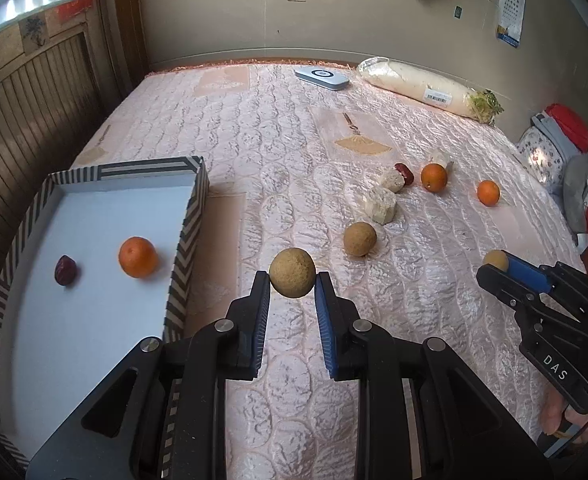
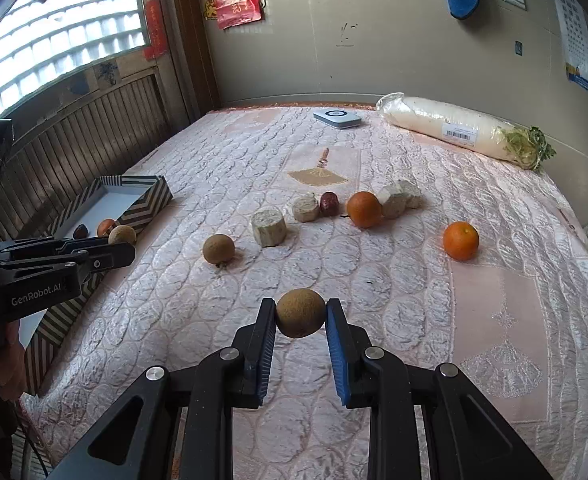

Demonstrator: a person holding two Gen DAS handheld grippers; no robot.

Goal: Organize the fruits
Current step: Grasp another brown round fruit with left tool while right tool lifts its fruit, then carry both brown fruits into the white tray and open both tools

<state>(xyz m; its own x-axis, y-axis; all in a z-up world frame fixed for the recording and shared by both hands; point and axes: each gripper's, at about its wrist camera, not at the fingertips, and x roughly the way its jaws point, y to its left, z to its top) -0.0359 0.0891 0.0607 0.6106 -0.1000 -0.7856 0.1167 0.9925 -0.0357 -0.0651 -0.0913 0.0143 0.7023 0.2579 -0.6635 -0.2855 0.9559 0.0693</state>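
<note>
Left wrist view: your left gripper (image 1: 292, 280) is closed on a brown round fruit (image 1: 292, 267), pinched at its widest girth near the fingertips and held above the bedspread (image 1: 277, 128), just right of the striped box (image 1: 187, 216). It looks light, firm and rough-skinned, so I judge a gentle squeeze across the middle should be enough; being round, it could roll out. An orange (image 1: 137, 257) and a dark date (image 1: 65, 270) lie in the box.

Right wrist view: your right gripper (image 2: 300, 314) likewise clamps a second brown fruit (image 2: 300, 312) across its middle, over the bedspread. Another brown fruit (image 2: 218, 249) and two oranges (image 2: 364, 209) lie loose.
</note>
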